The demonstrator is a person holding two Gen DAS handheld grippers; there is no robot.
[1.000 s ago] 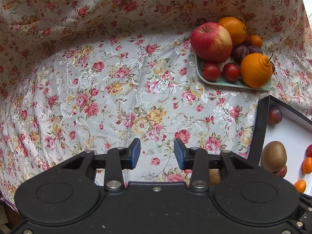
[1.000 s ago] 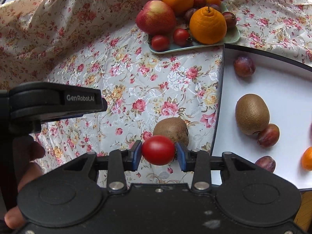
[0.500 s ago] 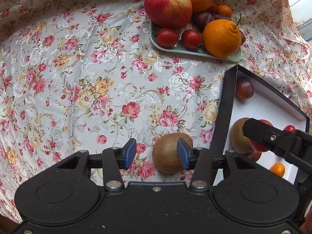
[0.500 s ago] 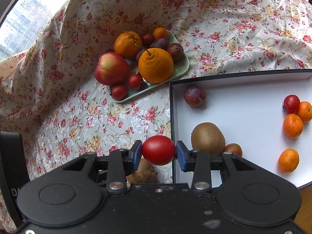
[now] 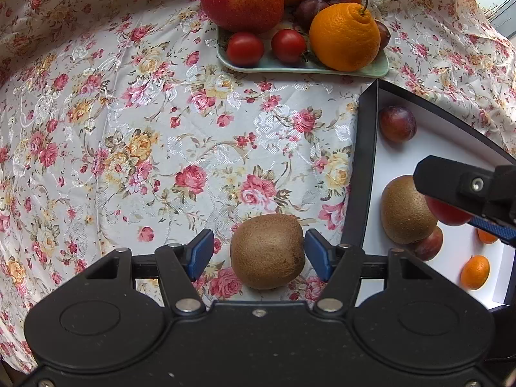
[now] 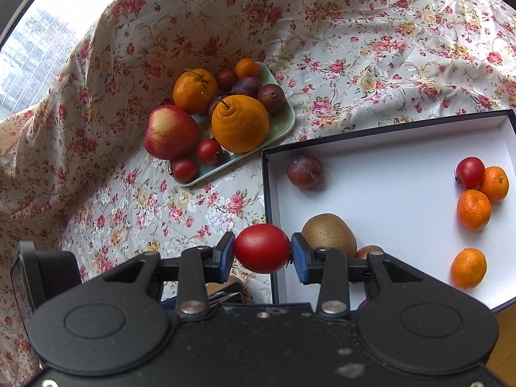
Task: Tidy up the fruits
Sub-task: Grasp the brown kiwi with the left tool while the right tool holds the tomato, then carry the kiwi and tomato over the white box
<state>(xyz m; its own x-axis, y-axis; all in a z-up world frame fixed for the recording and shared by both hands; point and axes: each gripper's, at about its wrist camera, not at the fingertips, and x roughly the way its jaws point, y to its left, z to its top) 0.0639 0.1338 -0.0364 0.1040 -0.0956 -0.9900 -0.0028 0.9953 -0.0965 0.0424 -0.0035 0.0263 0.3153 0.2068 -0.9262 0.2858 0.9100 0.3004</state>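
Observation:
My left gripper [image 5: 259,253] is open around a brown kiwi [image 5: 267,251] that lies on the floral cloth; its right pad touches the kiwi, the left pad stands apart. My right gripper [image 6: 262,253] is shut on a red tomato [image 6: 262,248], held over the left edge of the white box [image 6: 403,200]; it also shows in the left wrist view [image 5: 451,214]. The box holds a second kiwi [image 6: 329,233], a plum [image 6: 304,171], a tomato [image 6: 470,171] and three small oranges [image 6: 474,209]. A green plate [image 6: 283,122] carries an apple [image 6: 170,132], oranges, tomatoes and plums.
The floral cloth [image 5: 129,122] covers the table and rises in folds at the back. The box's black wall [image 5: 364,174] stands just right of the loose kiwi. A window [image 6: 32,42] is at the upper left of the right wrist view.
My left gripper has moved forward and right until its jaws straddle the loose kiwi. My right gripper has carried the tomato right, from above the cloth to the box.

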